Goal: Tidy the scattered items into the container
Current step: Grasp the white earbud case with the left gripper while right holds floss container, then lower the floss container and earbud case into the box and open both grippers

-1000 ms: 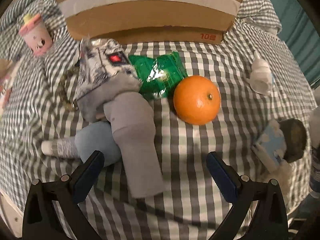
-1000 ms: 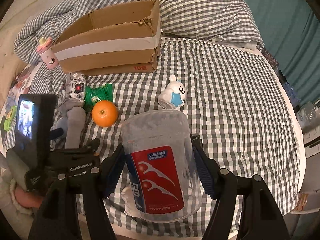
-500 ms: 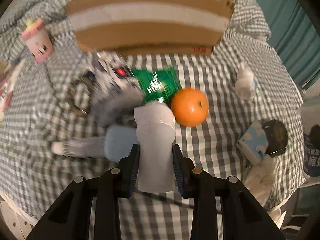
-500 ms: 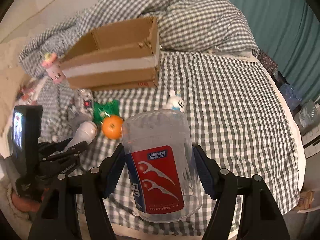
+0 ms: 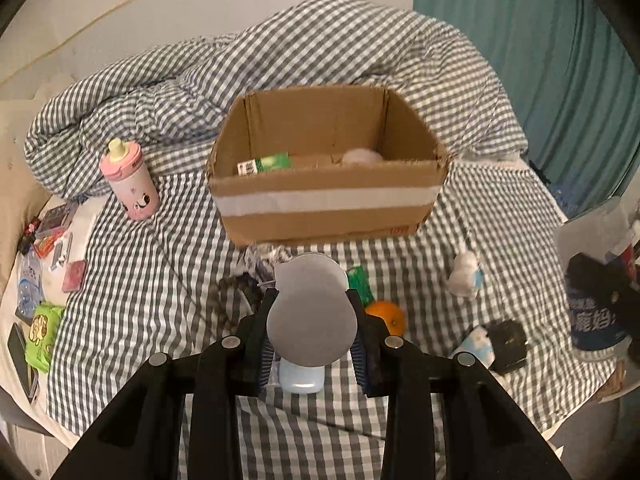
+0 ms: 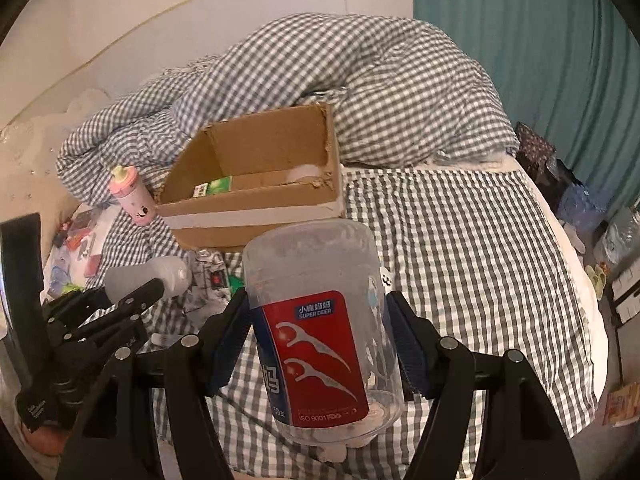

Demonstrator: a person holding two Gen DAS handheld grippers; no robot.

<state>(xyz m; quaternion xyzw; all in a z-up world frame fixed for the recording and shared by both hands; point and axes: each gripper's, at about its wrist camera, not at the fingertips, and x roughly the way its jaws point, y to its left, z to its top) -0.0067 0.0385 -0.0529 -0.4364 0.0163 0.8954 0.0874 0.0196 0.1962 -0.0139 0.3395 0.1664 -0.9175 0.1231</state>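
— While the left gripper [image 5: 312, 322] hangs above the checked bed [image 5: 500, 216], what sits between its pads?

— A grey sock [image 5: 311, 312], bunched and pinched from both sides; its rounded end bulges up past the fingertips toward the cardboard box [image 5: 326, 204], and a pale blue piece shows just under it. The sock is clear of the bedding.

— And the right gripper [image 6: 316, 332]?

— Its blue pads press on the sides of a clear floss-pick tub [image 6: 320, 328] with a red label, held upright between the fingers, the tub's top rising above them.

— Where does the box lie?

— Beyond both grippers, open-topped, with a white tape band across its near wall. A green packet [image 5: 266, 164] and something pale lie inside.

— What's left on the bed?

— An orange [image 5: 386, 316] just right of the sock, a white rabbit toy [image 5: 464, 276] further right, and a pink cup [image 5: 130, 182] standing left of the box.
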